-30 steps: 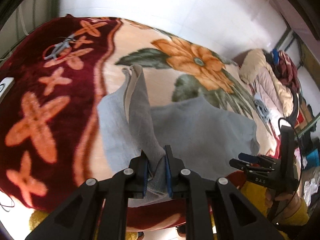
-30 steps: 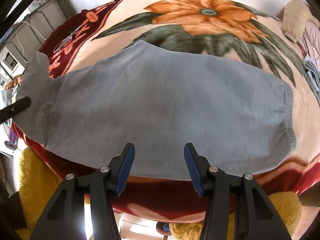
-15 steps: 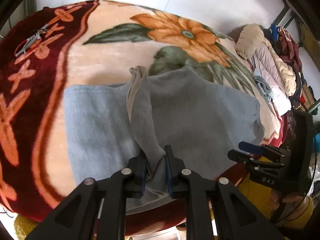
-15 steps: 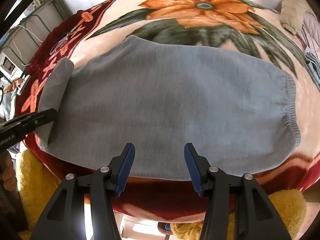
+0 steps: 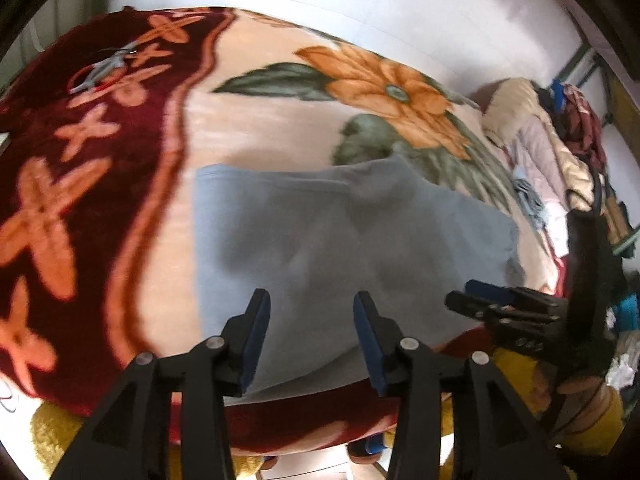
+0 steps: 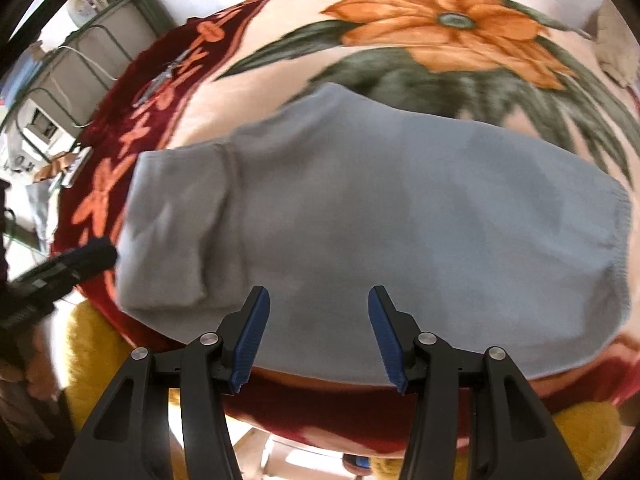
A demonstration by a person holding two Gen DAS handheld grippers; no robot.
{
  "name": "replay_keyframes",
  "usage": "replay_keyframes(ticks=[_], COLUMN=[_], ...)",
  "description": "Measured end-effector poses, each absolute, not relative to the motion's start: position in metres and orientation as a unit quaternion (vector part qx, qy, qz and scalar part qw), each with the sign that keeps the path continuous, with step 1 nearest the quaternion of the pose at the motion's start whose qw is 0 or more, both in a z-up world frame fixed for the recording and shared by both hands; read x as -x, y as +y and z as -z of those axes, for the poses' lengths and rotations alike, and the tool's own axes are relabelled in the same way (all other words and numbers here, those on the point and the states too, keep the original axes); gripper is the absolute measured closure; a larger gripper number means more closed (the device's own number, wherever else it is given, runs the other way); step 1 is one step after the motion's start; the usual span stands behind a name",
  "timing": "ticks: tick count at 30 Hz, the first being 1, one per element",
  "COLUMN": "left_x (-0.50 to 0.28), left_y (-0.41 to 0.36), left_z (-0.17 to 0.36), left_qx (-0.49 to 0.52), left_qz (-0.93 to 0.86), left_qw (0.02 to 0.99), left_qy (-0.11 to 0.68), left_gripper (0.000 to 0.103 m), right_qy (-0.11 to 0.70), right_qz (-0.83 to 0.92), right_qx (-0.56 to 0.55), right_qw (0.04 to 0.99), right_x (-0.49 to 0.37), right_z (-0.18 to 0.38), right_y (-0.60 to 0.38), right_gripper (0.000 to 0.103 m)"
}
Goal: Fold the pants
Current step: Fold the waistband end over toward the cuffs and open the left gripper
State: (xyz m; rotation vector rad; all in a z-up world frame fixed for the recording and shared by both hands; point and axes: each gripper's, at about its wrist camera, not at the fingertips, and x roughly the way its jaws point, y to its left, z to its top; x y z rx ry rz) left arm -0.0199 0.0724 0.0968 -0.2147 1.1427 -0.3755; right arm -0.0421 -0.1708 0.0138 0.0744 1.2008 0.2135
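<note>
Letting go is the step in hand: the left gripper is spreading its jaws with nothing pinched between them, and the grey pants lie flat on the flowered blanket, near its front edge, with one end already folded over the rest. The right gripper hangs over the near edge of the cloth with its jaws apart and empty. To do this well, I would say the left one should open fully before lifting away, so that no pad drags the flap back off. Rising straight clear of the cloth looks safer than sliding across it, since the knit seems soft and likely to bunch. The flap's corner sits a little askew at the near side, so a light smoothing may help before the next fold.
</note>
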Motion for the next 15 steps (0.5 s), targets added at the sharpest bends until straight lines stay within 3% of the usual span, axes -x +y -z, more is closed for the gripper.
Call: replay_keyframes(ticks=[6,10,15], left_x=[0.026,0.027,0.026], left_y=[0.1,0.103,0.104], left_z=[-0.072,-0.058,-0.048], left_qx=[0.101,0.089,0.088], left_qz=[0.127,0.109,0.107], left_qw=[0.809,0.802,0.799], left_qy=[0.565,0.581,0.586], left_gripper=[0.058,0.058,0.058], right_qy=[0.567,0.567,0.579], right_qz=[-0.135,-0.153,-0.154], right_qx=[-0.031,-0.032,-0.039], right_qw=[0.812,0.809,0.8], right_x=[0.026,0.014,0.001], right_z=[-0.01,-0.006,0.003], right_y=[-0.142,-0.124,-0.113], right_gripper=[0.051,0.041,0.039])
